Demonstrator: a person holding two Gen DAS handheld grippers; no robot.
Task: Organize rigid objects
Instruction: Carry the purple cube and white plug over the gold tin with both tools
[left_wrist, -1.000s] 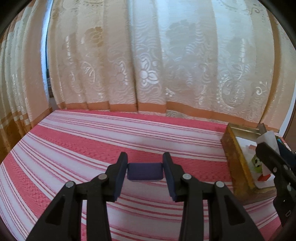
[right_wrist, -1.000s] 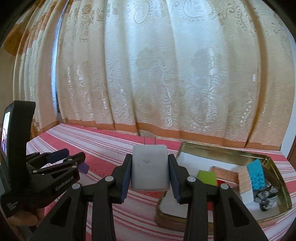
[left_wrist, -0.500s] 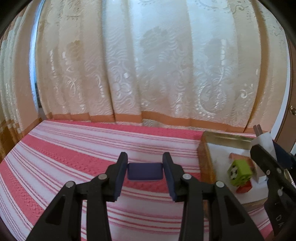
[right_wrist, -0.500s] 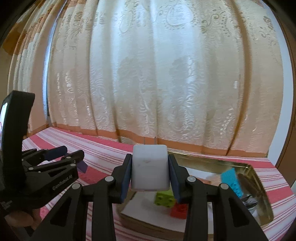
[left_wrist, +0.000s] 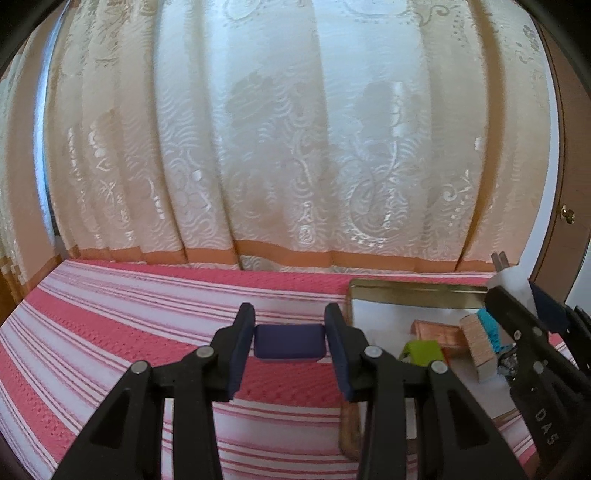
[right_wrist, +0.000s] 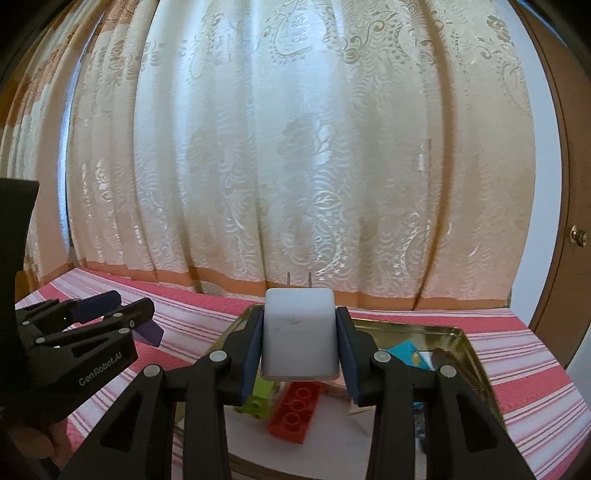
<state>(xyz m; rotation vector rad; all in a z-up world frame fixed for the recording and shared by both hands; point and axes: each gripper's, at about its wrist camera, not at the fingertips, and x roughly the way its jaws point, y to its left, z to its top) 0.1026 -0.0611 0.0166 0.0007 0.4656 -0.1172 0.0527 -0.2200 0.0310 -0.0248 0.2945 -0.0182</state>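
Item 1, left gripper (left_wrist: 290, 345), lower centre of the left wrist view: narrowly set and clamped on a dark blue block (left_wrist: 290, 341), pads pressing both ends, carried clear above the striped cloth (left_wrist: 110, 321).
Change: a second ago the gold tray (left_wrist: 413, 290) sat at the far right edge of this view; now its near-left corner lies just right of the gripper, with more of its contents showing. Judgement: the block is nearly over the tray, release not yet due.

Item 2, right gripper (right_wrist: 299, 345), lower centre of the right wrist view: narrowly set, clamped on a white plug adapter (right_wrist: 299, 339), prongs pointing away toward the curtain (right_wrist: 295, 147).
Change: the tray, earlier off to the right in this view, now lies directly beneath, with the green piece (right_wrist: 258, 400) and red brick (right_wrist: 295, 410) under the adapter. Judgement: placement could follow with a lowering.

Tray contents, right of frame: blue brick (right_wrist: 404, 349), other pieces too small to name.

Writing: "GenRobot.AI" on the left gripper body, lower left of the right wrist view; "DAS" on the right gripper body, lower right of the left wrist view.
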